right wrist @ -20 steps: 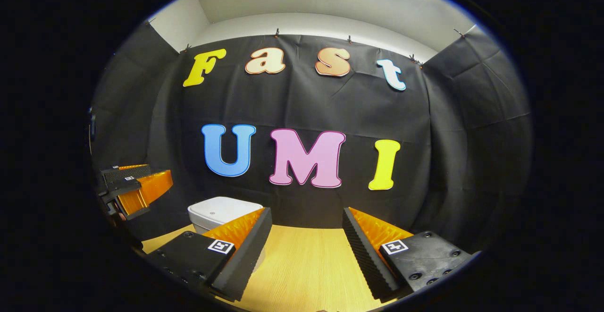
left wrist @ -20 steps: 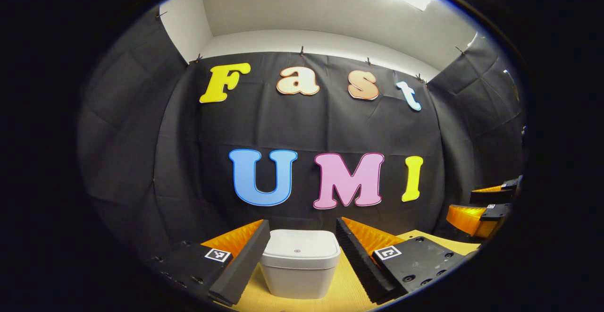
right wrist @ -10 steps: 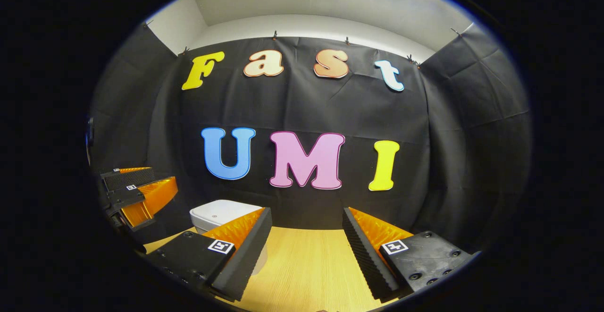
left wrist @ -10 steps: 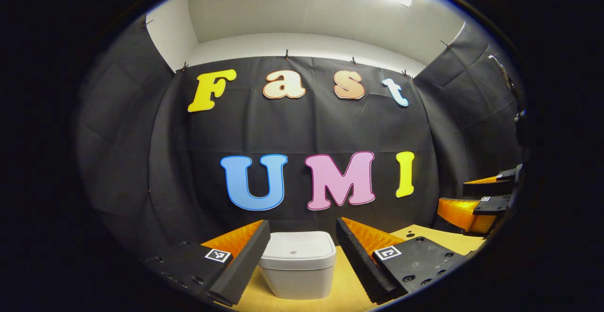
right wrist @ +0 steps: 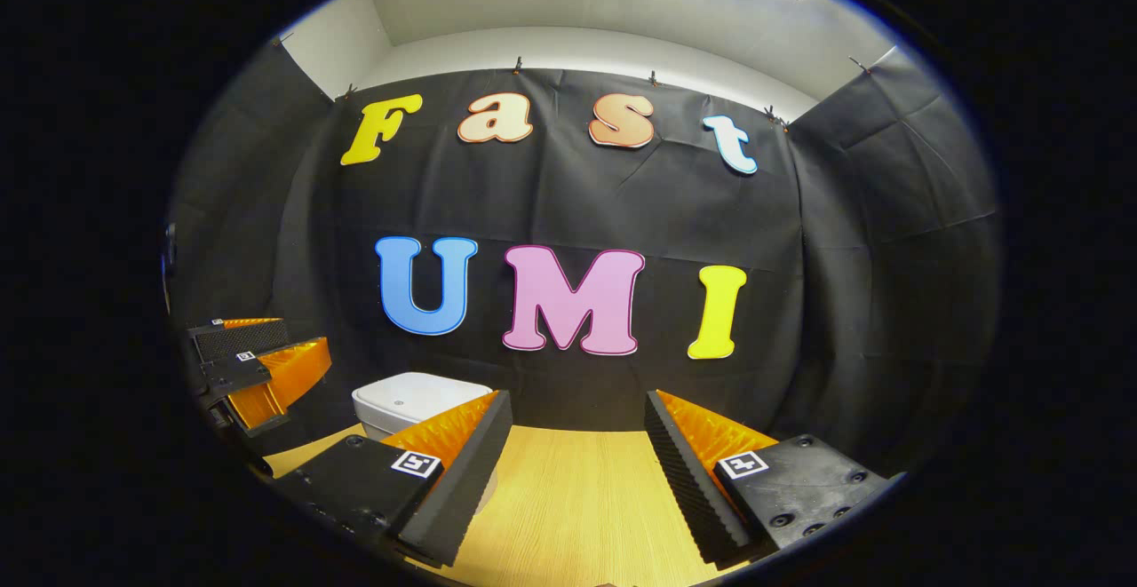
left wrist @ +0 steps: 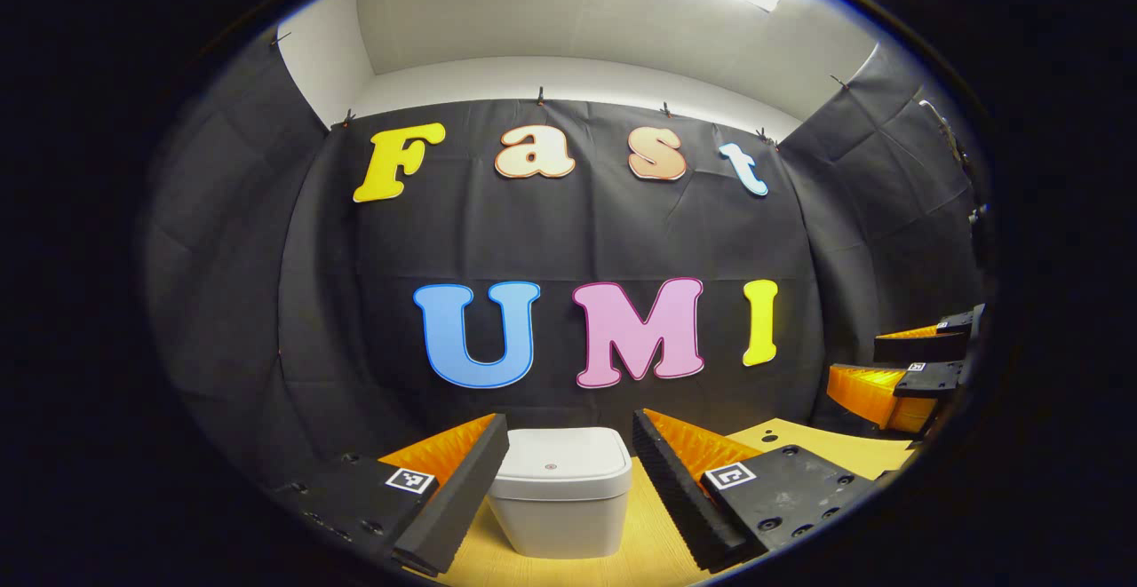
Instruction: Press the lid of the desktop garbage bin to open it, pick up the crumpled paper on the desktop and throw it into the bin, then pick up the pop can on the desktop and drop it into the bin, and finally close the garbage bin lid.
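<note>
Your wooden desktop (right wrist: 568, 498) runs back to the black cloth wall (right wrist: 853, 258), white ceiling above. The bin (left wrist: 561, 489), lid (left wrist: 563, 461) down, sits on that desktop, seen between your left gripper (left wrist: 568, 489)'s spread fingers, apart from both. Your right gripper (right wrist: 577, 471), fingers likewise apart and empty, has the bin off to its left, partly behind its left finger (right wrist: 449, 471).

The left gripper view looks level along its fingers (left wrist: 484, 471) straight at the near bin (left wrist: 562, 489); the right gripper view faces the same wall from farther right, bin (right wrist: 417, 399) off to its left; both share bin, table (right wrist: 577, 507) and wall
</note>
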Available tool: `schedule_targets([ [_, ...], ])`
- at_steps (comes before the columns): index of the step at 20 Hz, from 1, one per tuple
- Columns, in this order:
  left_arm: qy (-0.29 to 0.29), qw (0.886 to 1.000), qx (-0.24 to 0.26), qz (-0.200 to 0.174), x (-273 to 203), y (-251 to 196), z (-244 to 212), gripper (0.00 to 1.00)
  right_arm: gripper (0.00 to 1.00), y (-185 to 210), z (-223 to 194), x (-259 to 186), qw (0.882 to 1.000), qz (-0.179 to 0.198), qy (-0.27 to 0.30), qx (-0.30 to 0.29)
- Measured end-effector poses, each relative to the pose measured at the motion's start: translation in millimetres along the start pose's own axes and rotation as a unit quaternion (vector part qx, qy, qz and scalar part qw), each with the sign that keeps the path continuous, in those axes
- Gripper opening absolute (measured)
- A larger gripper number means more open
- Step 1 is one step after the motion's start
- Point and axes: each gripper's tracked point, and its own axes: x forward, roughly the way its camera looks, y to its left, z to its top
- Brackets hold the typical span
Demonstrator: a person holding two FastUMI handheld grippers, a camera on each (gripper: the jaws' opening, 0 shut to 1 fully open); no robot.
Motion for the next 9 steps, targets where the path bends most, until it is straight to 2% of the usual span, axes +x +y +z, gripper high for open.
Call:
schedule_targets([
  [9, 0.006, 1.0, -0.012, -0.002, 1.6, -0.4, -7.6, 0.94, 0.97, 3.2, -3.8, -0.1, 1.0, 0.0, 0.006, -0.002],
])
